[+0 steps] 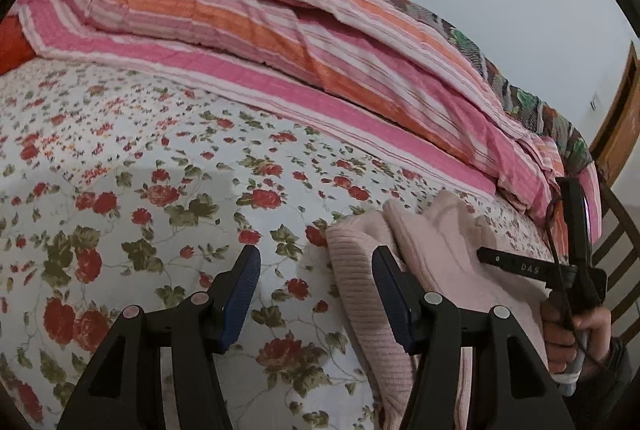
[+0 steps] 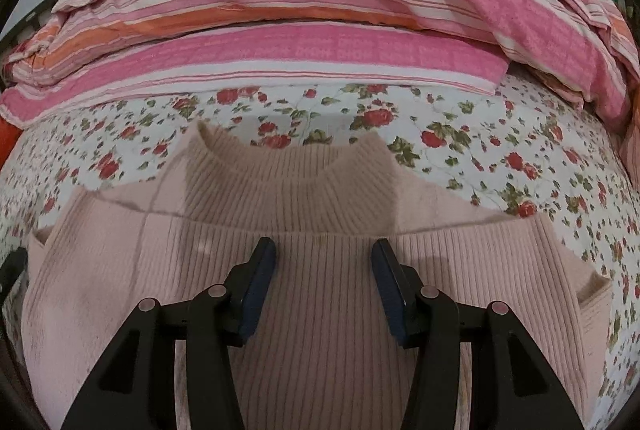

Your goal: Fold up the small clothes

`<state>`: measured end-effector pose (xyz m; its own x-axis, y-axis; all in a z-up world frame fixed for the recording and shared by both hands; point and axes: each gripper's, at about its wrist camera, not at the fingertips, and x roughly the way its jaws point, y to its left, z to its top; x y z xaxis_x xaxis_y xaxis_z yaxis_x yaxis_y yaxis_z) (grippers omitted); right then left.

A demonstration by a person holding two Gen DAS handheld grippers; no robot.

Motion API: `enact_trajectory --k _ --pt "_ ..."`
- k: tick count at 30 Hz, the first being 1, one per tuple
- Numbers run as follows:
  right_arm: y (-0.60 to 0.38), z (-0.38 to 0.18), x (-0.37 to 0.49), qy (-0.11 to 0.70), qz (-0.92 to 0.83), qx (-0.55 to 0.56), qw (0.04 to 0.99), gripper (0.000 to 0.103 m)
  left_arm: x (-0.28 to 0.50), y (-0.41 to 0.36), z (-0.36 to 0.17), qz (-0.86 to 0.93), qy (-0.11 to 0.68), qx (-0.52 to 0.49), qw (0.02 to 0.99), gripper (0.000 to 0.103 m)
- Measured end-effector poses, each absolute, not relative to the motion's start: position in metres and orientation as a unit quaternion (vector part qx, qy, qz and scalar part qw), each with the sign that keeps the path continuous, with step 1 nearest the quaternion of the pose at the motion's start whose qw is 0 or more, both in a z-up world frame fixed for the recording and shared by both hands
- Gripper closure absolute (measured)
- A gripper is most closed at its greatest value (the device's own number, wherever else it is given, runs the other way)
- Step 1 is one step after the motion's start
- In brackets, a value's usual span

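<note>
Right gripper [image 2: 323, 258] sits w/ jaws spread wide, nothing between them, low center of its own view, over the chest of a pink ribbed turtleneck sweater [image 2: 304, 270]. Left gripper [image 1: 316, 270] likewise released and empty, bottom center of the left view, over the floral bedsheet [image 1: 132, 158] just left of the sweater's edge [image 1: 360, 294].

Sweater lies flat on the sheet, collar [image 2: 288, 166] pointing to the top of the frame; both sides look already turned in, so it reads as a narrow panel.

Handling, my guess: soft, light, stretchy rib knit; no stiffness, will sag and drag if lifted by one point. Thick enough to pinch easily, not slippery. Best hold prob. at the hem or shoulder corners, both layers together, one gripper per side.

Views differ: the right view shows the collar, shoulder seams and the folded-in sides; the hem is hidden under the gripper body. The left view shows only the sweater's left edge, lower right of frame, plus the right-hand tool and the person's hand [image 1: 576, 334] holding it. Striped pink-orange quilt [image 1: 280, 30] piled along the top in both.
</note>
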<state>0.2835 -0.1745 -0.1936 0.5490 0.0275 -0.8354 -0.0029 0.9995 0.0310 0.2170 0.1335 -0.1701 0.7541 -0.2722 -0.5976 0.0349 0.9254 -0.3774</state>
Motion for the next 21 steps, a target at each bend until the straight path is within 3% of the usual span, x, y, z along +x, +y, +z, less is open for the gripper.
enact_trajectory --k 6,9,21 --pt "-0.174 -0.182 0.266 0.464 0.008 0.008 0.886 0.055 0.211 0.135 -0.169 -0.089 0.341 -0.169 0.920 0.047" --pt "-0.172 -0.178 0.246 0.467 0.006 0.002 0.884 0.061 0.211 0.134 -0.170 -0.095 0.346 -0.166 0.919 0.047" --pt "-0.154 -0.165 0.163 0.454 0.036 -0.031 0.890 0.061 0.195 0.134 -0.161 -0.112 0.338 -0.172 0.919 0.047"
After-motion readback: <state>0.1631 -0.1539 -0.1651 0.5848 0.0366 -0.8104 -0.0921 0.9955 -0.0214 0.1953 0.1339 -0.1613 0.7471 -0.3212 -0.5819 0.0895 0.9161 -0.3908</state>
